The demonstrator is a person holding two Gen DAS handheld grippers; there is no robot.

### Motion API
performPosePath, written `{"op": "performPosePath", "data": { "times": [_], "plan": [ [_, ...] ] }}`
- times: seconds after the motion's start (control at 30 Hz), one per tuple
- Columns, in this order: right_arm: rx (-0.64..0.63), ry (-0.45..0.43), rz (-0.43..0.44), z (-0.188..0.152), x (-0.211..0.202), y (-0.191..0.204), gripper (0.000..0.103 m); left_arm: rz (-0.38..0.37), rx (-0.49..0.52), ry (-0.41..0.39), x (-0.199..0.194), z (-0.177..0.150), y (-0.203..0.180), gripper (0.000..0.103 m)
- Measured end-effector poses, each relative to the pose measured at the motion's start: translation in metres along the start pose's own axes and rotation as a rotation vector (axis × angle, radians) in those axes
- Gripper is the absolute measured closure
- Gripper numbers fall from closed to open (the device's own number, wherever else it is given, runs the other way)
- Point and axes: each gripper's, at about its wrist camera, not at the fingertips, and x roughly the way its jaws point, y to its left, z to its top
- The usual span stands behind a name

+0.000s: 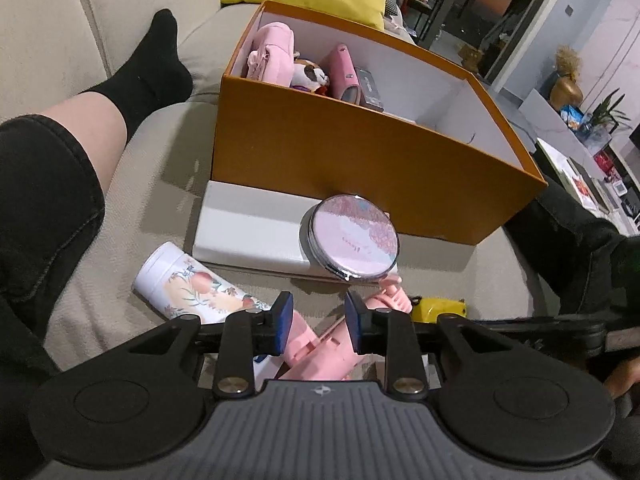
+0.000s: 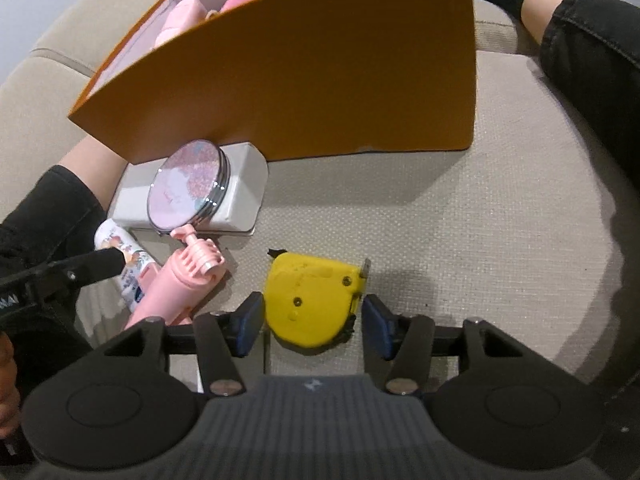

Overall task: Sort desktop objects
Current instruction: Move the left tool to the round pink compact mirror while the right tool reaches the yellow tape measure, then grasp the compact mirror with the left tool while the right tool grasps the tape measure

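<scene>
Both our jaws stand apart: our right gripper (image 2: pixel 313 322) straddles the yellow tape measure (image 2: pixel 310 300) on the sofa cushion (image 2: pixel 440 240), untouching; our left gripper (image 1: pixel 319 316) hovers over the pink fan (image 1: pixel 320 356), below the orange box (image 1: pixel 360 168).

Left wrist view: low, close, facing the open orange cardboard box (image 1: pixel 360 164) from its front-left. Right wrist view: looking steeply down, close. Shared: box, round pink-lidded tin (image 1: pixel 354 238) (image 2: pixel 186 188), yellow plastic tape measure (image 1: pixel 440 309) (image 2: pixel 312 300).

Beige sofa (image 2: pixel 400 208): orange box (image 2: pixel 304 76), tape measure (image 2: pixel 310 300).
</scene>
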Motion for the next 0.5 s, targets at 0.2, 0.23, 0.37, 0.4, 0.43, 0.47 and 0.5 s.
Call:
{"op": "performPosePath", "data": {
  "times": [0.2,0.23,0.37,0.4,0.43,0.47,0.5],
  "plan": [
    [-0.036,-0.013,-0.012,0.000,-0.001,0.007,0.050,-0.002,-0.035,-0.024,0.008,0.010,-0.003,0.063],
    [-0.058,-0.015,-0.021,0.000,-0.002,0.009,0.050,-0.003,-0.037,-0.031,0.010,0.012,-0.004,0.058],
    [-0.135,-0.027,-0.068,0.006,-0.003,0.016,0.050,0.013,-0.018,-0.039,0.017,0.019,-0.013,0.046],
    [-0.145,-0.031,-0.083,0.008,-0.004,0.015,0.049,0.031,0.004,-0.041,0.019,0.020,-0.017,0.046],
    [-0.149,-0.032,-0.090,0.010,-0.005,0.013,0.049,0.050,0.030,-0.045,0.022,0.021,-0.022,0.045],
    [-0.153,-0.031,-0.094,0.012,-0.006,0.011,0.050,0.064,0.056,-0.046,0.024,0.021,-0.026,0.044],
    [-0.159,-0.032,-0.095,0.012,-0.007,0.011,0.049,0.076,0.078,-0.044,0.027,0.022,-0.031,0.043]
  ]
}}
